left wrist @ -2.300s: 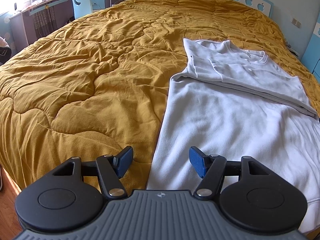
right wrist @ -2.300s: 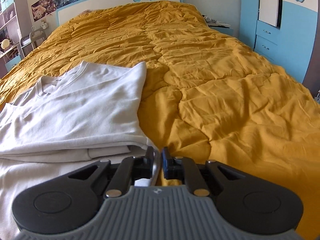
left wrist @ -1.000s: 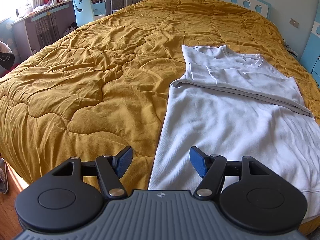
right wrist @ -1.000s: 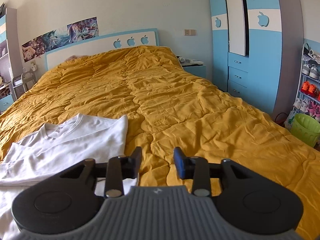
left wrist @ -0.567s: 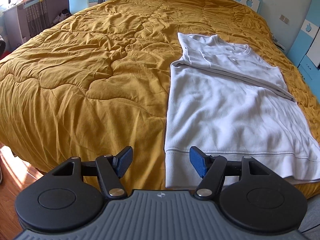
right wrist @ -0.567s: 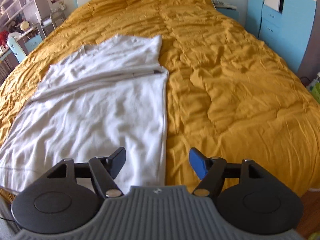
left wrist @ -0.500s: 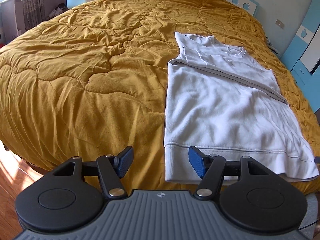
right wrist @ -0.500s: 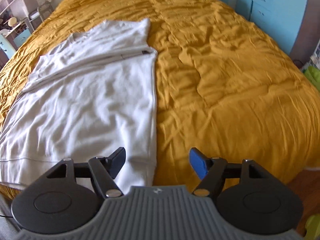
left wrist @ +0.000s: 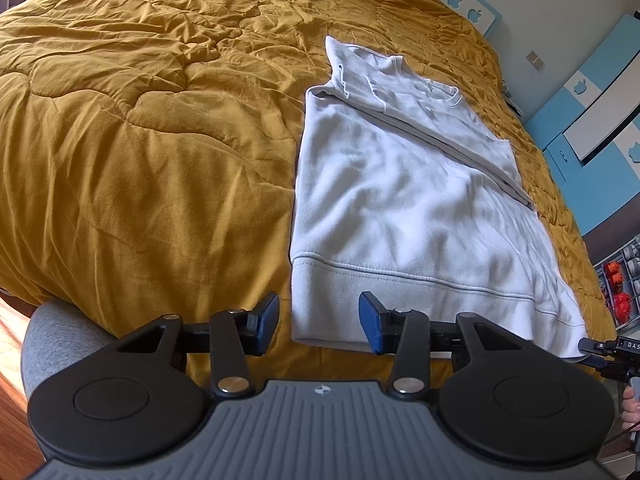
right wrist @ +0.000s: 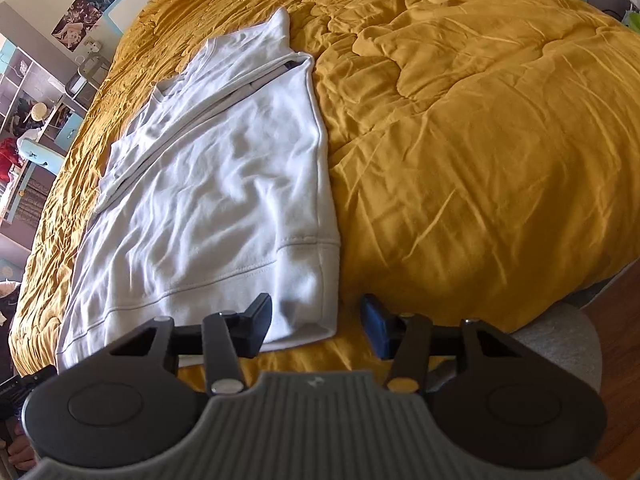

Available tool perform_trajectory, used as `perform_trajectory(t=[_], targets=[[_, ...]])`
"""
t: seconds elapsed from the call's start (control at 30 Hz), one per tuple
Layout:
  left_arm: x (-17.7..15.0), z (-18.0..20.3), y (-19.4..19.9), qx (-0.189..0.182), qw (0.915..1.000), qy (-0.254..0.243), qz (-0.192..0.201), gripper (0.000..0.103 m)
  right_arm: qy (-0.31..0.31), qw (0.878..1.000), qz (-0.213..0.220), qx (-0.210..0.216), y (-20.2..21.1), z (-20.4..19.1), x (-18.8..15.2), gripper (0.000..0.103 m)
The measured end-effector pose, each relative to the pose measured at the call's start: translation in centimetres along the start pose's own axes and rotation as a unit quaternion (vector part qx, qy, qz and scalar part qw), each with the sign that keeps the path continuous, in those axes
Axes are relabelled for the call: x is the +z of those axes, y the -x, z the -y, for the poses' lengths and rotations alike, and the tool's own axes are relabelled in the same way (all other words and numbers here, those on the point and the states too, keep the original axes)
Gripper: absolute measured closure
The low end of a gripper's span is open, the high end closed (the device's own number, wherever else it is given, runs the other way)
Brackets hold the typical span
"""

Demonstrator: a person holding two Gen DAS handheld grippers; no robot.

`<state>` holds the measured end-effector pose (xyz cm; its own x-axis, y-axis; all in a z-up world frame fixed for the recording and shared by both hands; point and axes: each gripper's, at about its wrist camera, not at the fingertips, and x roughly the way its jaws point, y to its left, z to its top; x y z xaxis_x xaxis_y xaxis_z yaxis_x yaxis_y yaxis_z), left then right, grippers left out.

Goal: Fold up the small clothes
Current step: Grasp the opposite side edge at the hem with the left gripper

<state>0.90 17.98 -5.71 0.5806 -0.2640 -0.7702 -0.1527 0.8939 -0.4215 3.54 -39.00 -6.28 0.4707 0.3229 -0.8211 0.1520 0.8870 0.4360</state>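
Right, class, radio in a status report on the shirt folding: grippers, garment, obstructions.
Left hand-held gripper open, empty, at hem corner. Right hand-held gripper open, empty, at opposite corner. White cotton sweatshirt flat on mustard quilted bedspread, top part folded down. Nothing on it.

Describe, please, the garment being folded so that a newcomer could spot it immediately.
A mustard quilt covers the bed; on it lies a white sweatshirt, hem nearest. It is the only pale thing there, its top already folded across.

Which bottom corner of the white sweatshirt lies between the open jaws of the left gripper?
The hem corner on the person's left, beside bare mustard quilt. The left gripper frames it; the other corner sits by the right gripper.
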Motion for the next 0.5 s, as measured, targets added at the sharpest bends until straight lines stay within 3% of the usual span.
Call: perform_trajectory(t=[0.27,0.3,0.33,0.43,0.5], targets=[[0.0,-0.4,-1.2,-0.009,0.9995,0.018,-0.023,0.060,0.001,1.000,-0.002,0.011,-0.4,-0.1,0.7,0.061],[0.0,-0.5,-1.3,-0.011,0.9994,0.020,-0.025,0.063,0.000,1.000,-0.004,0.016,-0.4,0.0,0.7,0.064],[0.0,-0.6,-1.3,-0.010,0.9994,0.020,-0.025,0.072,0.001,1.000,-0.006,0.019,-0.4,0.1,0.6,0.065],[0.1,-0.6,-1.5,-0.004,0.9995,0.012,-0.029,0.080,0.010,1.000,-0.011,0.020,-0.7,0.0,0.5,0.066],[0.1,-0.6,-1.5,-0.008,0.9995,0.010,-0.029,0.089,0.017,1.000,-0.015,0.019,-0.8,-0.3,0.4,0.079]])
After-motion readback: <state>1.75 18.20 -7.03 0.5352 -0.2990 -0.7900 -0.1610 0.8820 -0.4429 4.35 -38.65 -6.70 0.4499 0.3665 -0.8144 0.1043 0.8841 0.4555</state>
